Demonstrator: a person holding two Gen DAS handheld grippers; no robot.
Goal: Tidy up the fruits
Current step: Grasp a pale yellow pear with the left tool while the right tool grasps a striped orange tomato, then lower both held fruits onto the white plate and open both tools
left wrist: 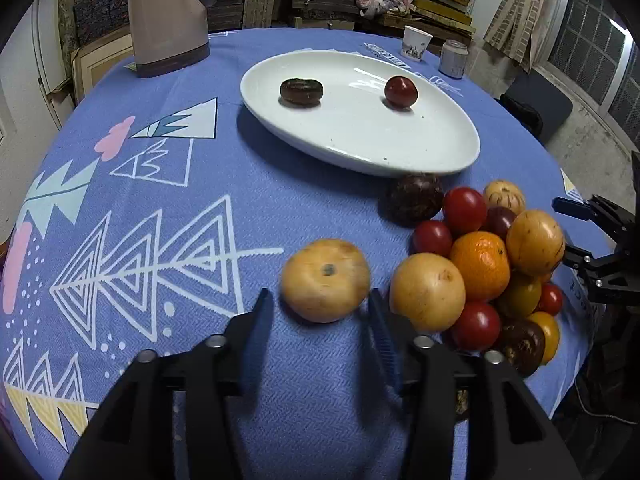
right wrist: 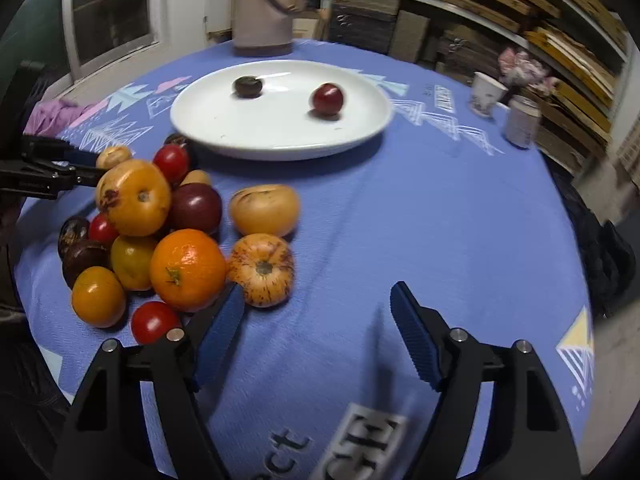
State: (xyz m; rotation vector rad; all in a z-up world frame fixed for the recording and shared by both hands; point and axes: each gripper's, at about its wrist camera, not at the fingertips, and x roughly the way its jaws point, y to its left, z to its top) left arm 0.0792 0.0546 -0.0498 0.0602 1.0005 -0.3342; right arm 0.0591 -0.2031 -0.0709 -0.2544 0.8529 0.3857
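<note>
A white oval plate (left wrist: 360, 136) (right wrist: 280, 128) holds a dark brown fruit (left wrist: 301, 91) (right wrist: 248, 86) and a red fruit (left wrist: 401, 91) (right wrist: 327, 98). A pile of fruits (left wrist: 484, 268) (right wrist: 152, 232) with an orange (left wrist: 480, 264) (right wrist: 188, 270) lies on the blue cloth. My left gripper (left wrist: 320, 304) is open, its fingertips on either side of a loose yellow fruit (left wrist: 325, 280) (right wrist: 265, 210) without closing on it. My right gripper (right wrist: 316, 300) is open and empty, its left finger beside a speckled yellow fruit (right wrist: 262, 274).
A beige thermos jug (left wrist: 168, 16) (right wrist: 264, 4) stands at the table's far side. A paper cup (left wrist: 416, 43) (right wrist: 486, 94) and a small jar (left wrist: 453, 58) (right wrist: 522, 122) stand beyond the plate. Shelves of stacked boards lie behind the table.
</note>
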